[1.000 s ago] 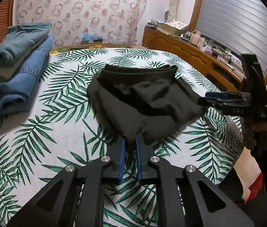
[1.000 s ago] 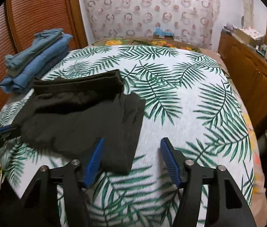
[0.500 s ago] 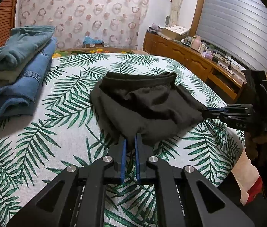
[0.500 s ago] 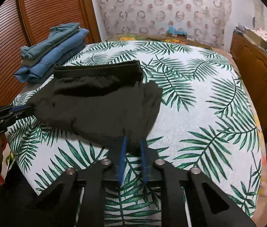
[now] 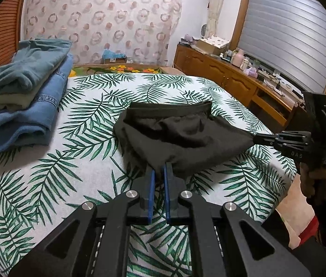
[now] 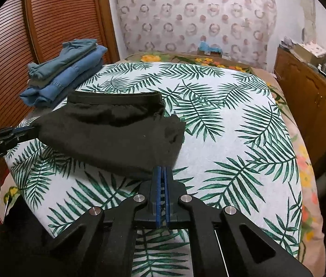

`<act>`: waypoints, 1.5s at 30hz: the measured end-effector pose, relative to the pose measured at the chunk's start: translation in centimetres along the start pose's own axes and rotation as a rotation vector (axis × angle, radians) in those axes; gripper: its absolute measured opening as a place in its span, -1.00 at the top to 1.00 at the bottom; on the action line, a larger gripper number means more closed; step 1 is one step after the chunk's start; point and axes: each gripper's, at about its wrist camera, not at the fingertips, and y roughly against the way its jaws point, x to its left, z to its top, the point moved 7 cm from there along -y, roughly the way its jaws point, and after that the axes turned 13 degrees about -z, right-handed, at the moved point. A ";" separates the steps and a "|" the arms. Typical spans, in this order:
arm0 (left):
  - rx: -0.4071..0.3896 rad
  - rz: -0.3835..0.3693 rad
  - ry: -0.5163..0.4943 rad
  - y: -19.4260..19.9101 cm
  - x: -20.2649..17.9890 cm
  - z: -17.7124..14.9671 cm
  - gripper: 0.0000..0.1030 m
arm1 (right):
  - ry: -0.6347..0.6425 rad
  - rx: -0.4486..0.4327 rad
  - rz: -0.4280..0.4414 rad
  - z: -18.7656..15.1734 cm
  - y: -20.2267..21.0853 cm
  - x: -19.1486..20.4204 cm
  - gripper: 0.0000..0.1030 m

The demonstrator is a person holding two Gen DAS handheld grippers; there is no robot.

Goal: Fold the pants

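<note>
Nearest in each wrist view are the jaws. The left gripper [image 5: 159, 169] is pinched narrow on the near left corner of the black pants [image 5: 181, 138]. The right gripper [image 6: 162, 169] has just been closing, and its jaws now stand almost together on the near right corner of the same cloth, with the fabric edge caught between the blue pads [image 6: 157, 184]. The pants hang stretched between the two grips, near edge lifted, far part with the waistband resting on the bed [image 5: 47, 180] a little right of its middle. The cloth looks light, thin and limp: it sags and wrinkles between the grips, so it will likely follow whatever the corners do and crease wherever it goes slack. Corners and hems seem the best places to hold; a pinch on one layer alone could let the other slip. The bed cover, white with green palm leaves, looks soft and slightly grippy, so dragging may bunch the cloth. Farther left lies a stack of folded jeans [image 5: 22, 97]. Beyond it, a louvred wooden door [image 6: 54, 20], a patterned curtain [image 5: 107, 20], and at right a wooden sideboard [image 5: 227, 80] below a shuttered window.
</note>
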 end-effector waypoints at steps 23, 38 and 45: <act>0.014 0.064 -0.033 -1.3 1.3 1.3 -0.31 | 0.026 -0.034 0.025 1.3 -0.1 1.6 0.48; 0.083 0.033 -0.008 -5.1 4.3 2.8 0.25 | 0.060 -0.002 0.048 6.1 -7.5 3.7 0.40; 0.089 0.020 -0.022 -6.1 4.1 3.9 0.71 | -0.005 0.034 0.122 5.8 -9.2 3.2 0.45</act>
